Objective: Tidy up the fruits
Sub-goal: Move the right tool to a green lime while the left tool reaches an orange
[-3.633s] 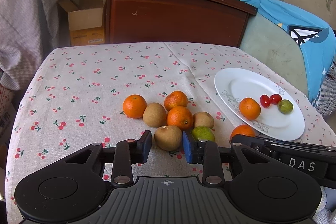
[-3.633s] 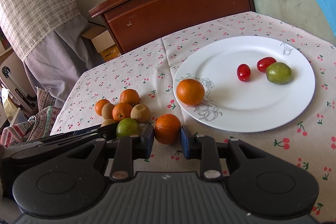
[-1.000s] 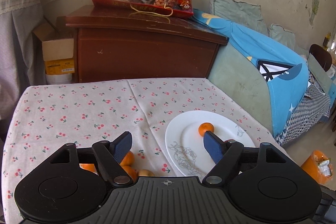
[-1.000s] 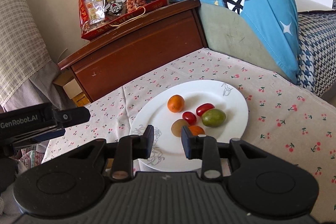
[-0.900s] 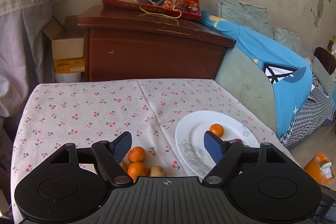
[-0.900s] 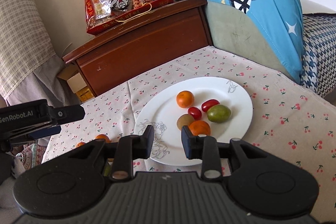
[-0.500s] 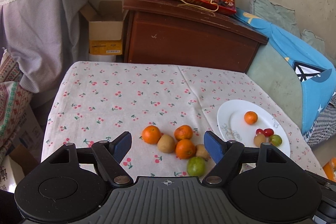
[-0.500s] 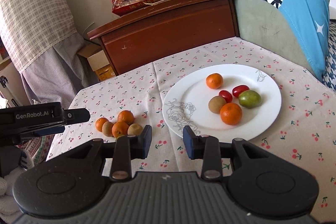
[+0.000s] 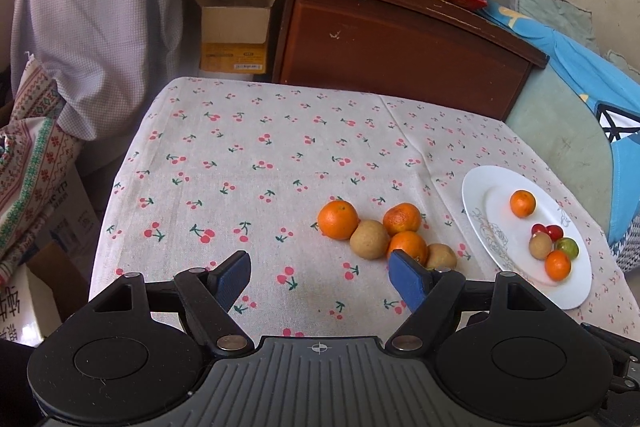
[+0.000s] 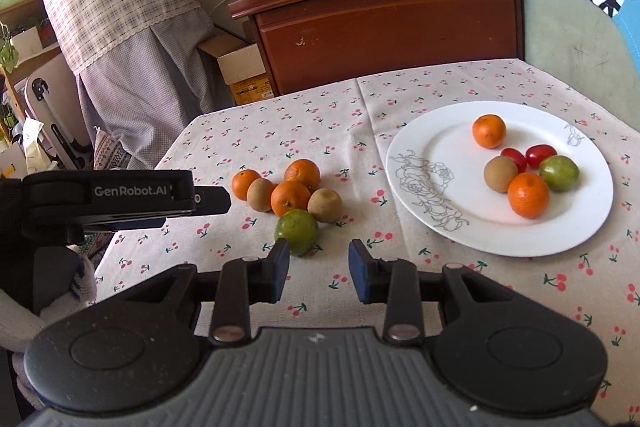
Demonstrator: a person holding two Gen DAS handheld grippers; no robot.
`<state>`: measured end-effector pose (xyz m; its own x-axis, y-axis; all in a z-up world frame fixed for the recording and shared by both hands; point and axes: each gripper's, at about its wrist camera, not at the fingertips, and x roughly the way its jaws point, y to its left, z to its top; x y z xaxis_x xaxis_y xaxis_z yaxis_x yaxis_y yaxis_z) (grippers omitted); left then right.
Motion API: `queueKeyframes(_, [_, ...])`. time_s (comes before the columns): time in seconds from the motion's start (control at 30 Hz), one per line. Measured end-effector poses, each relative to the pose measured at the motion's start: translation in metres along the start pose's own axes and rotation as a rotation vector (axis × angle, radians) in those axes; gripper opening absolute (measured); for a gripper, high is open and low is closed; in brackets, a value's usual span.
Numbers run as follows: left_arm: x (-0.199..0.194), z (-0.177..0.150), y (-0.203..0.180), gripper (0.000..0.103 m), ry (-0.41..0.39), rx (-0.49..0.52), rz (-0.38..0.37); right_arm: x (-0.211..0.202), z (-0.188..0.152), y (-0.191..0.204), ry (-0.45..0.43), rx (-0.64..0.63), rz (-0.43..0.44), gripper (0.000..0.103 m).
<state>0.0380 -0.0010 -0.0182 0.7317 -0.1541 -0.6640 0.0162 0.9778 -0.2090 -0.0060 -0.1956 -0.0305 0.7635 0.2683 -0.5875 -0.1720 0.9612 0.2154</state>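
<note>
Both cameras now look down steeply on the table; half a second back the fruit pile sat farther off and smaller in each view.

Left to right: left gripper (image 9: 319, 273) has its blue pads spread wide over bare cloth, nothing between them. Its right pad overlaps the near edge of the pile in that view. The right wrist view shows this tool from the side as a black bar (image 10: 120, 201) left of the pile.

Loose pile (image 10: 290, 197) lies mid-table: three glossy round oranges, two matte brown kiwis, and one smooth green fruit (image 10: 297, 231) nearest. The green fruit shows only in the right wrist view; in the left view the pad hides that spot.

Right gripper (image 10: 319, 270) has a narrow gap between its pads, empty, just near of the green fruit.

White round plate (image 10: 440, 147) with a grey line-drawn flower on the rim sits at right. It holds two oranges, a kiwi, two red cherry tomatoes and a green fruit, clustered and touching.

Tablecloth (image 9: 248, 163) is matte woven fabric, cherry print.
</note>
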Motion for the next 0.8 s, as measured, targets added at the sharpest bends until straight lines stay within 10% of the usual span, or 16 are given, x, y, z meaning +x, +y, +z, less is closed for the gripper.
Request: queueKeyframes(0.8, [0.027, 0.002, 0.01, 0.071, -0.029, -0.071, 0.027, 0.035, 0.004, 0.005, 0.018, 0.017, 0.039, 0.027])
